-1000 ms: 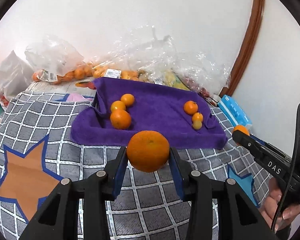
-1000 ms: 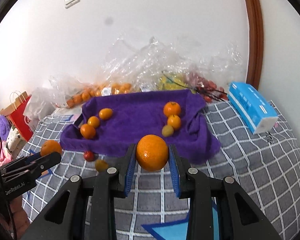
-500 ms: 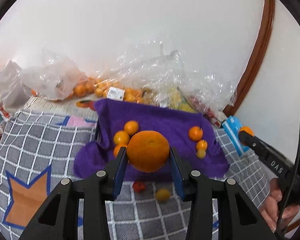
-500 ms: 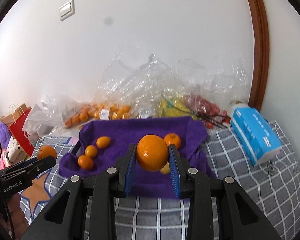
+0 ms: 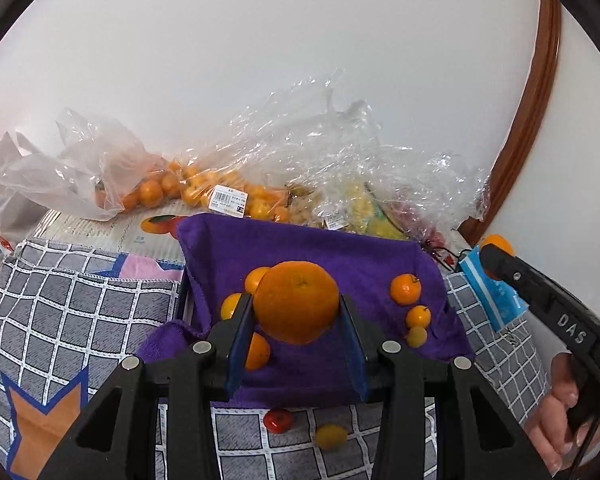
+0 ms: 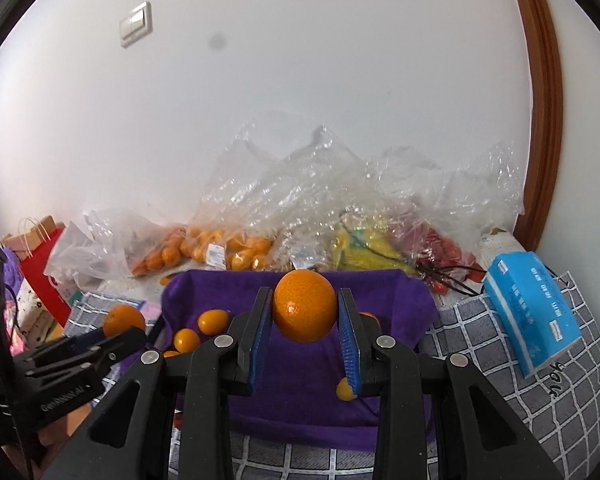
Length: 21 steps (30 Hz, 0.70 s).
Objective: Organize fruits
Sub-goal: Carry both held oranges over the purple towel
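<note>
Two large oranges are held up: one (image 5: 296, 302) in the left gripper (image 5: 296, 320), one (image 6: 304, 306) in the right gripper (image 6: 304, 336). On the one purple towel (image 5: 340, 256), six small citrus fruits show: three at 9 o'clock (image 5: 257, 351), three at 3 o'clock (image 5: 405, 289). At 6 o'clock lie one red fruit (image 5: 278, 420) and one yellow fruit (image 5: 331, 437). One blue tissue pack (image 6: 532, 312) sits at 3 o'clock.

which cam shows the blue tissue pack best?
Right wrist view. The blue tissue pack is whole and unobstructed there, lying on the checked cloth right of the purple towel. In the left wrist view the right tool crosses it, so only part shows.
</note>
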{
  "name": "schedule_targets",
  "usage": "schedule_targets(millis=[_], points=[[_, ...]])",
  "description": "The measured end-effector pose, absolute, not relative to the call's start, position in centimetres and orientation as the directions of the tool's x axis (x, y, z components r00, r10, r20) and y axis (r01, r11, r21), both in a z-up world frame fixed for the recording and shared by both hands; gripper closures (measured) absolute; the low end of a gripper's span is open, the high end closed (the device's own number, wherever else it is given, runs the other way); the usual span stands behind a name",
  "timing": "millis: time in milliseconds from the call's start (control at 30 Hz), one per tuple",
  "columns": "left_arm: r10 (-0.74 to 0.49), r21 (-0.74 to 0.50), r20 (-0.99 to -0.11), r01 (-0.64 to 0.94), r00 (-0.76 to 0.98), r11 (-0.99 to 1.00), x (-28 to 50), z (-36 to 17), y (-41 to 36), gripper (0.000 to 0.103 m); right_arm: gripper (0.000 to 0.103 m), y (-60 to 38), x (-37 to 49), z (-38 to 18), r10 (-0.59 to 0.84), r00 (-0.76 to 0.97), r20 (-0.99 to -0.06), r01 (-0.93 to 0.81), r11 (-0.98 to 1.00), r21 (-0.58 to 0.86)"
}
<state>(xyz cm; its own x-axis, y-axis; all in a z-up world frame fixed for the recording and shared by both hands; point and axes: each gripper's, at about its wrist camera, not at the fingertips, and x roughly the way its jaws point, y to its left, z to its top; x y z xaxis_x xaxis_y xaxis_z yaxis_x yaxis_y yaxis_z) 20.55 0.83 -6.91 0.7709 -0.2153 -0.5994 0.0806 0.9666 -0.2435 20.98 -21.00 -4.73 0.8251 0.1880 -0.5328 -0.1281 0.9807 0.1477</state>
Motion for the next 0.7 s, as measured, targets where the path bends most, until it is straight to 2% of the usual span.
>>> schedule_targets(millis=[700], points=[[-0.207,-0.241,-0.667,0.056,0.716,0.969,24.4,-8.7,0.4,0.063,0.071,-22.0,24.1,-9.9,0.209,0.746,-0.633,-0.114,0.976,0.187]])
